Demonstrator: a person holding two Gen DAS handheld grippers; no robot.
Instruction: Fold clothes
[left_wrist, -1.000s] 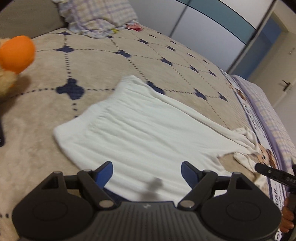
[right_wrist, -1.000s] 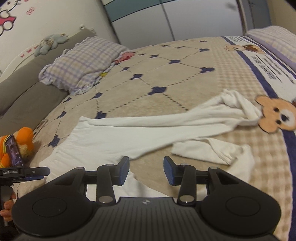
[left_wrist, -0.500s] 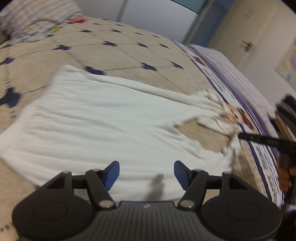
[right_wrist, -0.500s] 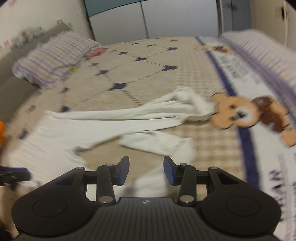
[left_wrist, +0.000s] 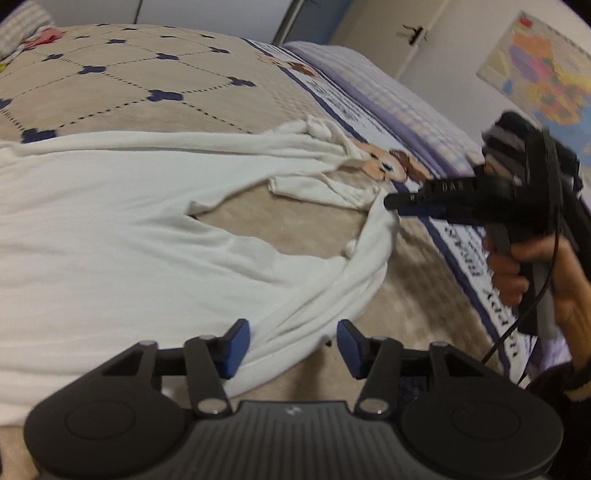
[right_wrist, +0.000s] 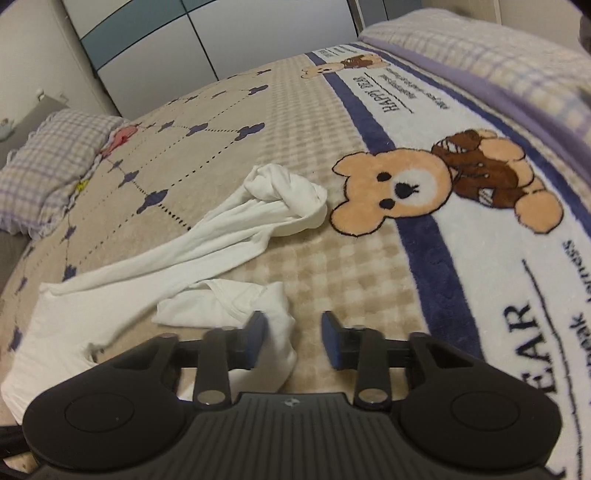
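Both tools advanced toward garment (right_wrist: 207, 254)

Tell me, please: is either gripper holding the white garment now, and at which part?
Nothing is held. The left gripper is open over a lower fold of the white garment. The right gripper is open too, beside the near sleeve end.

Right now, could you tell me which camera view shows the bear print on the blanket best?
The right wrist view: the bear print is large, sharp and fully visible. In the left wrist view it is small, distant and partly cut off by the white garment.
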